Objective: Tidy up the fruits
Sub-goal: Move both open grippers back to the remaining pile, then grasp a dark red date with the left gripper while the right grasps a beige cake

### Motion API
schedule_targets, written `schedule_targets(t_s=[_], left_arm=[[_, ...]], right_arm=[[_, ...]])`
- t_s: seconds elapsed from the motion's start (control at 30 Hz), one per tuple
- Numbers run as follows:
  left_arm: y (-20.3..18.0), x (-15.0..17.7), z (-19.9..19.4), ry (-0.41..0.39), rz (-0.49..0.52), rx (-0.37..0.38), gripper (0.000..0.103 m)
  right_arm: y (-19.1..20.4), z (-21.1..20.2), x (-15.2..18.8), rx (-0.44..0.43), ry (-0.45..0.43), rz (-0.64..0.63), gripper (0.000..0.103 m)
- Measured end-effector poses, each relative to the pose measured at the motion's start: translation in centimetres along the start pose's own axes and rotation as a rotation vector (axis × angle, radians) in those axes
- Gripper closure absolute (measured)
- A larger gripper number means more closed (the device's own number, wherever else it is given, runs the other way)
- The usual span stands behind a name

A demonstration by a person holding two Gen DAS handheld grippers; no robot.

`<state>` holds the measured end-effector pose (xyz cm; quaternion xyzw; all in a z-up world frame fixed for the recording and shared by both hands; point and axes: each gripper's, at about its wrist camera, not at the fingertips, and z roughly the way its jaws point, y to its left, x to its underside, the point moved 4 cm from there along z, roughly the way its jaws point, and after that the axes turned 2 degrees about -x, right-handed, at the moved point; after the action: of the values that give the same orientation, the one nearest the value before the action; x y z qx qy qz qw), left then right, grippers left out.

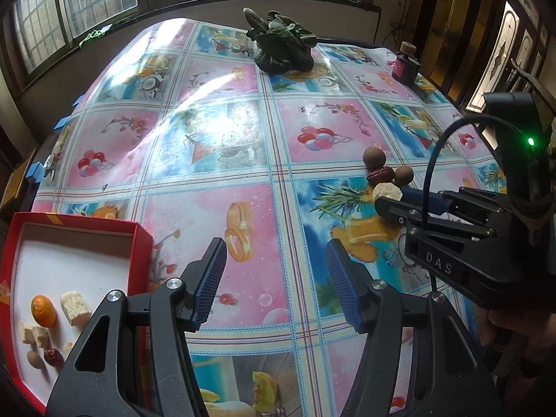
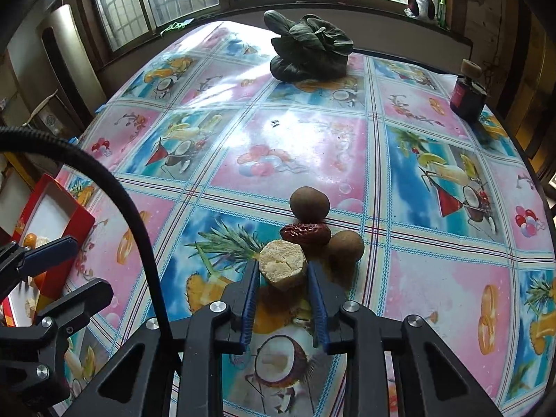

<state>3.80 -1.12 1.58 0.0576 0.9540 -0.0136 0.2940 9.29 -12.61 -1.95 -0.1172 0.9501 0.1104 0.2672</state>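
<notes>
A table covered in a glossy fruit-print cloth [image 2: 299, 132] fills both views. The right gripper [image 2: 283, 271] has its two blue fingers clamped on a pale, crumbly fruit chunk [image 2: 283, 260] near the table's middle. Just behind the chunk lie a red date [image 2: 305, 233] and two brown round fruits [image 2: 309, 204], touching one another. The left gripper [image 1: 276, 271] hangs above the cloth with its fingers spread apart, grasping nothing. At the table's left edge sits a red box [image 1: 139, 243] containing an orange fruit [image 1: 43, 310], pale chunks and a date.
</notes>
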Motion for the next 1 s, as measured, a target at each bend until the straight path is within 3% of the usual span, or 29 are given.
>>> schedule_targets(t_s=[0.4,0.57,0.87,0.93,1.0], left_arm=[[-6.8,-3.5,4.5,0.039,0.158,0.166,0.044],[-9.0,-4.0,6.7,0.059,0.27,0.189,0.044],[-10.3,-5.1,8.2,0.039,0.33,0.175,0.044],[-10.3,-4.9,8.1,0.031,0.34,0.183,0.05],[-10.3,-4.9,7.9,0.027,0.341,0.186,0.076]], right_arm=[[-4.4,-3.7,3.7,0.078,0.038,0.01,0.076],[-5.7,-4.1,4.2,0.06,0.038,0.028,0.076],[-6.2,-3.8,3.9,0.03,0.037,0.022,0.076],[-6.1,-3.8,3.9,0.032,0.036,0.017,0.076],[-6.1,-3.8,3.8,0.033,0.037,0.012,0.076]])
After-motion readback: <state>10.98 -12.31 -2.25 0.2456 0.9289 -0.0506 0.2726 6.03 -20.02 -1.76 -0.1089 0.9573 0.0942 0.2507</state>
